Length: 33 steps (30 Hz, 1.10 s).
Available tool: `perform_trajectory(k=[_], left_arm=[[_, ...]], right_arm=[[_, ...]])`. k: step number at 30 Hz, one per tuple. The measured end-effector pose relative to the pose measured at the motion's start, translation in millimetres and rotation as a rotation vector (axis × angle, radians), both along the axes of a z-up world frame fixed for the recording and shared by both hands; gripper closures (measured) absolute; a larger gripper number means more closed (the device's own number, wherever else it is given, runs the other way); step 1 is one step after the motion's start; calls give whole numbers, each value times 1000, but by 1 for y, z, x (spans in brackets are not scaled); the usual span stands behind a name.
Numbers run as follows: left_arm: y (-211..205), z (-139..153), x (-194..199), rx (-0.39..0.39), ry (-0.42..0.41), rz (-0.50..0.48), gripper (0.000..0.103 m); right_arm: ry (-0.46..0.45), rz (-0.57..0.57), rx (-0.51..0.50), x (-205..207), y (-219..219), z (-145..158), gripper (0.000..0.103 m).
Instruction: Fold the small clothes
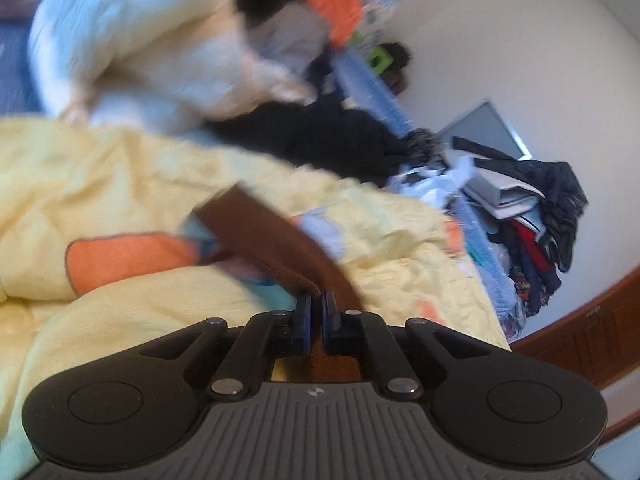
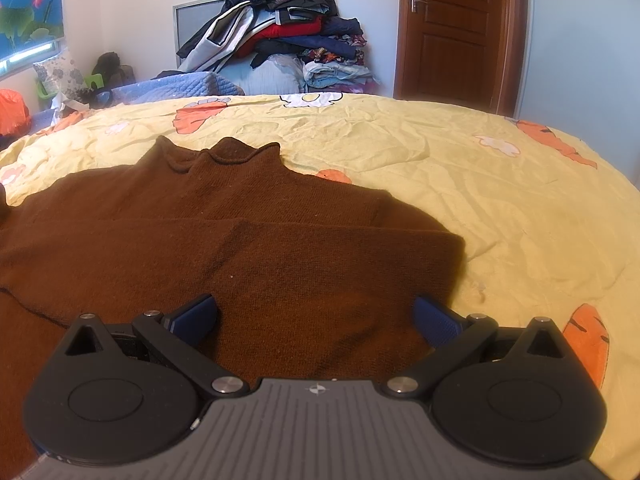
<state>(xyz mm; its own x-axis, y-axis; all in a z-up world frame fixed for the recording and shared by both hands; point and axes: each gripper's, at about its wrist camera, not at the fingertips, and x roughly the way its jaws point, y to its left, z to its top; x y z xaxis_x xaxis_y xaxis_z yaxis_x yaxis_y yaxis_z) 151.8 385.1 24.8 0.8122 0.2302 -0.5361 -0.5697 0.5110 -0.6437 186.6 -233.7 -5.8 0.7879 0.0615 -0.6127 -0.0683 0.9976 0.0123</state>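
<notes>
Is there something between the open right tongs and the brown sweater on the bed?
Nothing visible stands between them. The right tongs are open directly over the brown sweater, which lies flat on the yellow quilt. The left tongs are already shut on a brown strip of it.

Daylight fills the room, and the right wrist view is sharp and evenly bright, with a soft shadow along the right edge of the brown sweater (image 2: 224, 248) on the yellow quilt (image 2: 460, 184). The left wrist view is smeared by motion blur across its upper left, where pale and dark shapes lose their outlines. Both views bend strongly at the rims, curving the door (image 2: 452, 28) and walls.
</notes>
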Motion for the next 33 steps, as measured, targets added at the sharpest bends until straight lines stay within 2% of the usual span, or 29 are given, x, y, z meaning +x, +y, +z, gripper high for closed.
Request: perform_trajectory(k=[2,4,7,10,12,14,16,18,19,20,22,24,26,29,30,31,33], left_arm=[[-35,26,-1,72,-52,-75,99],[-92,50,2,156,-101,-214,99],[-203,64,1,254,-159,-512,99],[-316,43,-7,309,-116,-865,97],[-370,22,-18,371,-15,-995,96],[-396,6,-31,417,61,-1023,95],[-398,-6,-44,407,72,-1017,93],[-390,-15,-52,396,81,-1013,85],[-384,-20,-55,389,73,-1002,82],[-376,-23,-61,371,29,-990,82],[-367,-30,-69,313,-23,-959,82],[-365,-31,-69,294,-26,-947,82],[-366,-31,-70,302,-29,-942,82],[-370,-31,-71,315,-30,-940,81],[-371,-31,-70,313,-32,-942,80],[-369,-31,-72,304,-38,-945,78],[-365,-32,-73,279,-49,-951,76]], right_arm=[[-1,-2,2,0,0,0,0],[-1,-3,4,1,0,0,0],[-3,-5,11,1,-1,0,0],[-6,-7,21,1,-1,0,0],[-8,-8,28,0,-2,0,0],[-9,-10,35,0,-3,0,0],[-11,-10,42,-2,-4,0,0],[-13,-10,47,-2,-4,0,0],[-14,-10,51,-2,-5,0,0],[-15,-11,54,-2,-5,0,0],[-13,-10,60,-3,-6,1,0],[-2,-6,84,-3,-9,5,0],[29,-47,213,-3,-19,17,0],[58,-36,565,-7,-35,34,0],[88,-9,640,-5,-35,37,0],[138,26,685,0,-31,37,5],[251,73,689,13,-18,33,15]])
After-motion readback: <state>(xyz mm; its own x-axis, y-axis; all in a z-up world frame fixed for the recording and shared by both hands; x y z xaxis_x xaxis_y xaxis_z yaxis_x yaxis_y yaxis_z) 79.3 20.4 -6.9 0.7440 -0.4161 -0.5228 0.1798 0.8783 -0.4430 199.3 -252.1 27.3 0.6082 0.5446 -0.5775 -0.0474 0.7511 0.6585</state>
